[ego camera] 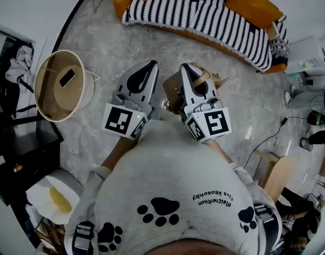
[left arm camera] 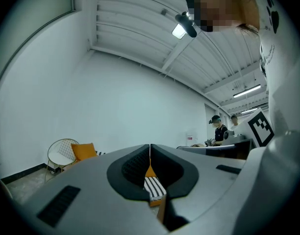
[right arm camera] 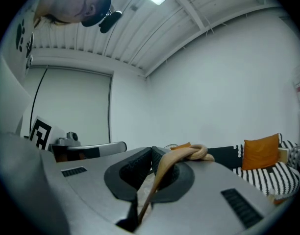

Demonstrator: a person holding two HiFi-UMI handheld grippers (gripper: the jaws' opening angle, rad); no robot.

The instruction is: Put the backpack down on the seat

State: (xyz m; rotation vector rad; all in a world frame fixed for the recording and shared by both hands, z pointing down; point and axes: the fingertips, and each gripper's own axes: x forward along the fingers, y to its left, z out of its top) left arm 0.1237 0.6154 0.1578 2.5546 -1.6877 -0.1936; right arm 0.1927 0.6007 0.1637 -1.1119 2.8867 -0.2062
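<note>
A tan backpack (ego camera: 172, 91) hangs between my two grippers, mostly hidden under them in the head view. My right gripper (ego camera: 185, 68) is shut on its tan strap (right arm camera: 175, 160), whose knotted end lies over the jaw. My left gripper (ego camera: 150, 64) also stands shut, with a thin brown strip of strap (left arm camera: 161, 212) low in its gap. Both point level towards the seat, an orange sofa (ego camera: 247, 4) under a black-and-white striped blanket (ego camera: 205, 12), some way off across the floor. An orange cushion (right arm camera: 262, 152) of the sofa appears at the right of the right gripper view.
A round wooden tub (ego camera: 62, 84) stands on the marble floor at the left, with a black cabinet (ego camera: 19, 147) beside it. Cables and gear (ego camera: 306, 132) lie at the right. A wire chair with an orange cushion (left arm camera: 67, 153) stands by the far wall. Two people (left arm camera: 219, 129) are at a desk.
</note>
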